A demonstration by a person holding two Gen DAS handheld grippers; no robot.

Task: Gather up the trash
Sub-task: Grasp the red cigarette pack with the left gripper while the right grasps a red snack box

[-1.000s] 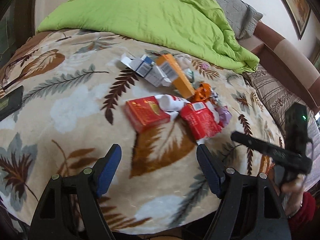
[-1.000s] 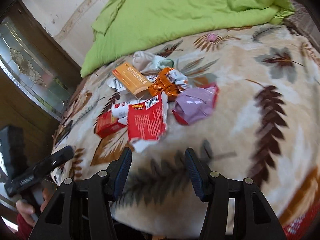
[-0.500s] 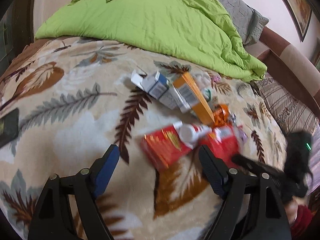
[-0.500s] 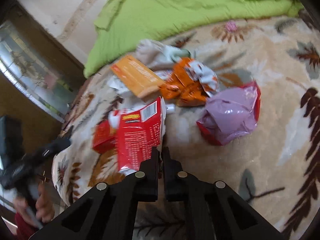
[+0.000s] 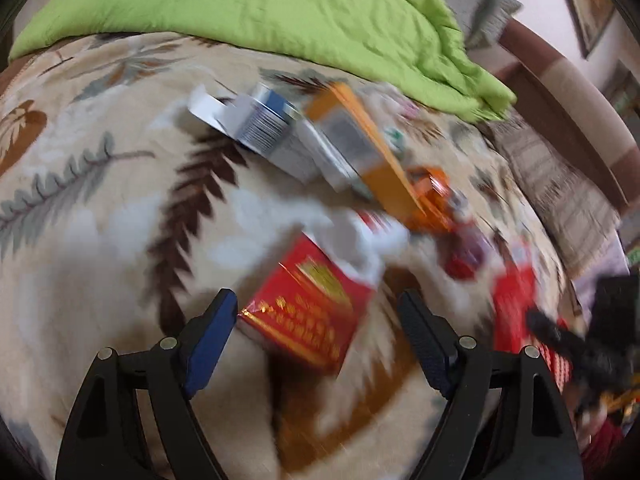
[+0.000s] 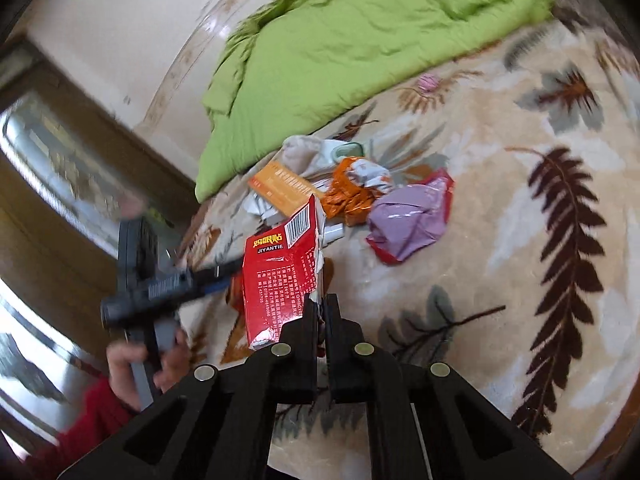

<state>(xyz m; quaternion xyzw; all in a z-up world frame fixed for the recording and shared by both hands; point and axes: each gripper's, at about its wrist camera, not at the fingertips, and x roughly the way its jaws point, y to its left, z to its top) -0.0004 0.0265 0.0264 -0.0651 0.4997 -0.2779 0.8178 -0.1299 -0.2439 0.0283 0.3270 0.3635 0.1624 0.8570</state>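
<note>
While our right gripper (image 6: 319, 310) pinches the torn red packet (image 6: 280, 276) at centre frame to lift it off the bed (image 6: 500, 240), our left gripper (image 5: 316, 336) straddles, jaws apart, the red box (image 5: 308, 312) low centre.

Bare blanket (image 6: 500, 280) lies open right of the purple wrapper (image 6: 408, 220); boxes (image 5: 280, 140) crowd the left.

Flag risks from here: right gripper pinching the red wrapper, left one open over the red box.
1. The right gripper holds the red wrapper only by its torn edge; it could rip or slip out.
2. The left gripper is open around the red box, with a white packet lying on top; closing might knock that off or catch the blanket.
</note>
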